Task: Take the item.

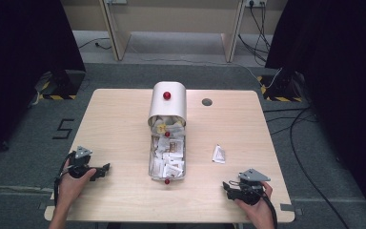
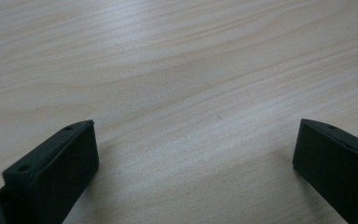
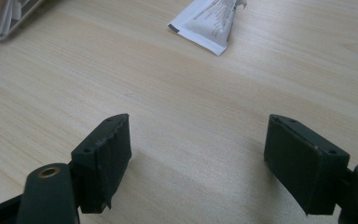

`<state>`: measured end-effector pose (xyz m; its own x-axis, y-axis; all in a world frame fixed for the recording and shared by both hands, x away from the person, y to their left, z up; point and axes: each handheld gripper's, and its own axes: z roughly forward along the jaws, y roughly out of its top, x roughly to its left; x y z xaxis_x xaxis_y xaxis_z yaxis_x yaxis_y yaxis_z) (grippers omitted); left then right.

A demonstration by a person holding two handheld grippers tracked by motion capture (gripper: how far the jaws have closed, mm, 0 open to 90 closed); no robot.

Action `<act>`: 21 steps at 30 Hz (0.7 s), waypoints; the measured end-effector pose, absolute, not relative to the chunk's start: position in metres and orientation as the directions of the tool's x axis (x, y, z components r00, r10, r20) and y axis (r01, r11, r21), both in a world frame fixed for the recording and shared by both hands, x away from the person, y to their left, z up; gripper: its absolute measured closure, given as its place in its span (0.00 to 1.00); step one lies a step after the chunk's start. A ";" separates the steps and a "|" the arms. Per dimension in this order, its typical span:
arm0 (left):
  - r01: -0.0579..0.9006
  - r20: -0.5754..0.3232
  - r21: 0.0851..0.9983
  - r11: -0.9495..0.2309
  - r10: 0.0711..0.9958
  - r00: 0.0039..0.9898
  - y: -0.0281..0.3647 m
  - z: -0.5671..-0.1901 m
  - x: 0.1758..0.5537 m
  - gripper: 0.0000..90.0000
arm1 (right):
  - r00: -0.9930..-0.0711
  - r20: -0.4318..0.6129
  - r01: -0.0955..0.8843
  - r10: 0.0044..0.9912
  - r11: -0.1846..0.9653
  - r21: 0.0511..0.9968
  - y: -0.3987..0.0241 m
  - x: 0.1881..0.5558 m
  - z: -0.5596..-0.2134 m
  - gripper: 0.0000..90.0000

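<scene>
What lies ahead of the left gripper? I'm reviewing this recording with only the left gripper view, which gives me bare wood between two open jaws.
Observer: The high view shows a long clear box of white packets at the table's middle, to the right of your left gripper.
Operator: Is the box closed?
Observer: No. Its white lid, with a red knob, stands tipped up at the far end.
Operator: Anything loose on the table?
Observer: One white sachet lies ahead of the right gripper, whose jaws stand open and hold nothing.
</scene>
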<state>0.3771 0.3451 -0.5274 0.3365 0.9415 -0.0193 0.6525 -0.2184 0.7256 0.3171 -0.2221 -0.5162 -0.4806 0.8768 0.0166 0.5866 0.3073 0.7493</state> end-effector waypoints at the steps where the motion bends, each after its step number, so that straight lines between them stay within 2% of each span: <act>1: 0.653 -0.019 0.725 -0.218 0.942 0.336 0.345 -0.527 0.377 0.00 | -0.481 0.016 0.586 0.876 0.308 0.749 -0.222 0.317 -0.516 0.26; 9: 0.653 -0.019 0.725 -0.218 0.942 0.336 0.345 -0.527 0.377 0.00 | -0.484 0.003 0.594 0.875 0.326 0.736 -0.225 0.314 -0.517 0.25; 13: 0.653 -0.019 0.726 -0.218 0.942 0.336 0.345 -0.527 0.377 0.00 | -0.491 -0.006 0.597 0.871 0.341 0.726 -0.226 0.313 -0.517 0.19; 21: 0.652 -0.019 0.726 -0.218 0.942 0.336 0.345 -0.527 0.377 0.00 | -0.503 -0.004 0.595 0.864 0.349 0.724 -0.228 0.313 -0.517 0.17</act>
<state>0.3770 0.3450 -0.5275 0.3364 0.9415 -0.0194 0.6524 -0.2181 0.7258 0.3135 -0.2277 -0.5175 -0.5032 0.8642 -0.0036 0.5948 0.3493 0.7240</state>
